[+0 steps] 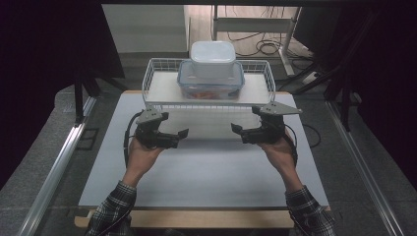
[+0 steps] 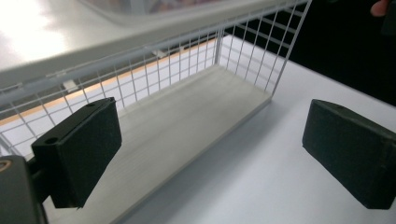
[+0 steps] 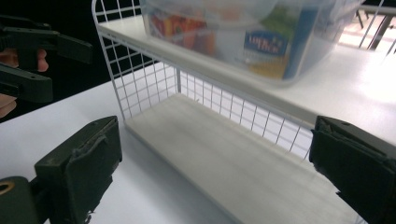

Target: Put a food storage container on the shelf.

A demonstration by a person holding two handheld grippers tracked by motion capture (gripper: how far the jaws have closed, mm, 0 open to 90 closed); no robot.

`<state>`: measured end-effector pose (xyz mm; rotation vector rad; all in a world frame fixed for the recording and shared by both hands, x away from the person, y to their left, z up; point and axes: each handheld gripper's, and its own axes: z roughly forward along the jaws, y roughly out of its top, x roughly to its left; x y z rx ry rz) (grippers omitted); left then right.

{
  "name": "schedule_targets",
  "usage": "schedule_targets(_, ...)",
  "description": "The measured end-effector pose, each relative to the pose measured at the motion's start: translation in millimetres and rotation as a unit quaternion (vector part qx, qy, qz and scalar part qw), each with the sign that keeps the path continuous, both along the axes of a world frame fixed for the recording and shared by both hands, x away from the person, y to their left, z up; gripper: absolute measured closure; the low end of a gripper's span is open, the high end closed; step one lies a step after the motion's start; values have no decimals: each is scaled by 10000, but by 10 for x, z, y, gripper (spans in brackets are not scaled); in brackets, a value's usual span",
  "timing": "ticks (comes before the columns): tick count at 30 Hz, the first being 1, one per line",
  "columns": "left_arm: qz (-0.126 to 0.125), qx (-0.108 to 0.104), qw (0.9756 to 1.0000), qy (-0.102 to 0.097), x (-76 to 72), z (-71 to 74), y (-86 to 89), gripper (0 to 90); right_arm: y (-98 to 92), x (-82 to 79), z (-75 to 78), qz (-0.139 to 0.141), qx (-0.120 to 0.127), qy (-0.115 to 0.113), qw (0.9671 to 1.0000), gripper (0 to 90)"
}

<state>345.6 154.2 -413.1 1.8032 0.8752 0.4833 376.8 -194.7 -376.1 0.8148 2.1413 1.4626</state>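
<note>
A white wire rack [image 1: 152, 73] with two wooden shelves stands at the far edge of the table. On its upper shelf sits a clear plastic box with a blue-rimmed lid [image 1: 210, 84], and a white lidded tub [image 1: 212, 55] is stacked on top of it. The clear box [image 3: 243, 37] holds colourful contents. My left gripper [image 1: 181, 136] hovers open in front of the rack's left end. My right gripper [image 1: 237, 131] hovers open in front of the right end. The lower shelf [image 2: 187, 121] is bare, seen also from the right side as the lower shelf [image 3: 224, 154]. Nothing lies between either pair of jaws.
A white mat [image 1: 206, 167] covers the wooden table [image 1: 206, 219]. Metal rails [image 1: 59, 162] run along both sides of the table. Cables [image 1: 265, 46] and a metal frame lie on the floor behind the rack. The other hand's gripper [image 3: 32, 60] shows at the upper left of the right gripper view.
</note>
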Motion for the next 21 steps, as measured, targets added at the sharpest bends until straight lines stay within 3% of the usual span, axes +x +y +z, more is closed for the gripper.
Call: schedule_targets(21, 38, 228, 9990, 392, -112, -320, 55, 43, -163, -69, -337, -97, -202, 481, 9986, 27)
